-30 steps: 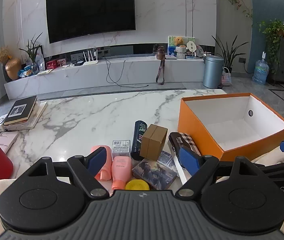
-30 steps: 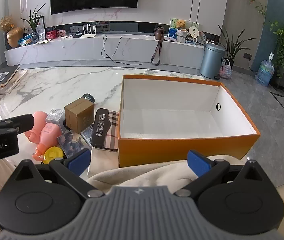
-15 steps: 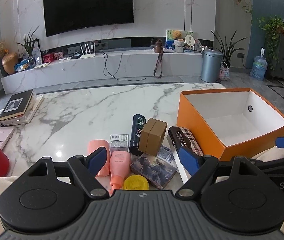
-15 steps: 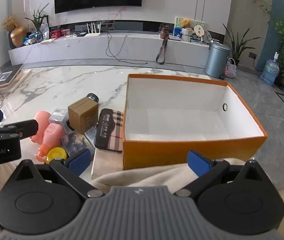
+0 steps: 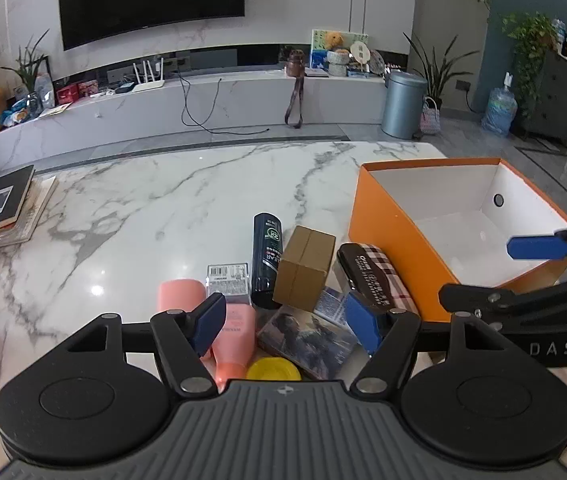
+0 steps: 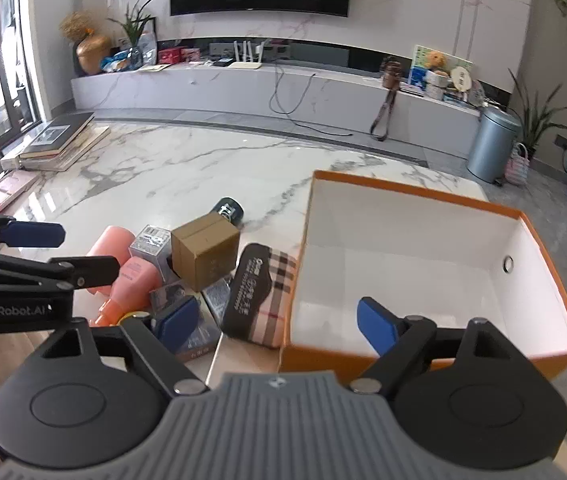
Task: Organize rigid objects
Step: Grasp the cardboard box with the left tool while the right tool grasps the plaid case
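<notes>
With both my left gripper [image 5: 289, 330] and right gripper [image 6: 277, 320] closing on nothing above the pile [image 5: 283, 276] beside the empty box [image 6: 423, 264], I risk narrowed jaws knocking the carton [image 5: 303, 266] over instead of straddling it.

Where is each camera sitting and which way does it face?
Left wrist: on the left gripper, angled down at the item pile; its jaws are closing on nothing; the right gripper shows alongside.
Right wrist: on the right gripper, aimed at the orange box; jaws closing, empty.
Shared: brown carton, the box, marble table.
</notes>
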`<state>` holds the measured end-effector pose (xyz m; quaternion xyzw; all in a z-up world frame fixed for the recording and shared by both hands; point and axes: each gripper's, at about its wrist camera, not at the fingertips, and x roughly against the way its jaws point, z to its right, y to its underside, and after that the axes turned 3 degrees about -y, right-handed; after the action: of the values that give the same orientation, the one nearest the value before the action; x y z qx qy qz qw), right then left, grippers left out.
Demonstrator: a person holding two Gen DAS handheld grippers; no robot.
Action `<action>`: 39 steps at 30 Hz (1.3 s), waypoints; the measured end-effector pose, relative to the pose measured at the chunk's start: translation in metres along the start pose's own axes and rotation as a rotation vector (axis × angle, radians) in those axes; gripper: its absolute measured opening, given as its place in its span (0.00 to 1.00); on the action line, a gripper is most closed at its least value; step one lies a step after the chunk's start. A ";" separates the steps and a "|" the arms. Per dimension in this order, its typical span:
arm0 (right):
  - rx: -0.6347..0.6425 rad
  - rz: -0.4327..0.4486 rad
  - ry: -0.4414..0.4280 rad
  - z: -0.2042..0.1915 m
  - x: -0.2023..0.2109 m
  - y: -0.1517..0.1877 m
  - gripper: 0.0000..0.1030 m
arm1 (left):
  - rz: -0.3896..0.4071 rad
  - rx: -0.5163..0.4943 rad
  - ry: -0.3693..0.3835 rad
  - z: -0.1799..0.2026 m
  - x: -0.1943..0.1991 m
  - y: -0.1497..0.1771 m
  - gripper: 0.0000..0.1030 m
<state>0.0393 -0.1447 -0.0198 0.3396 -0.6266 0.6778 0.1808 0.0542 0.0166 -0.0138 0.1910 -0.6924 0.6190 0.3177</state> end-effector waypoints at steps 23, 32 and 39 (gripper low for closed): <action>0.188 -0.163 -0.115 -0.014 -0.096 -0.051 0.43 | -0.115 -0.076 0.141 -0.029 -0.076 -0.023 0.71; 0.211 -0.199 -0.075 -0.004 -0.108 -0.057 0.28 | -0.116 -0.222 0.175 0.003 -0.104 -0.032 0.73; 0.195 -0.211 -0.081 0.001 -0.113 -0.057 0.25 | -0.110 -0.259 0.193 0.013 -0.118 -0.028 0.49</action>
<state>0.1570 -0.1166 -0.0563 0.4467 -0.5253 0.6984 0.1917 0.1551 -0.0160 -0.0735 0.1258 -0.7213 0.5216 0.4381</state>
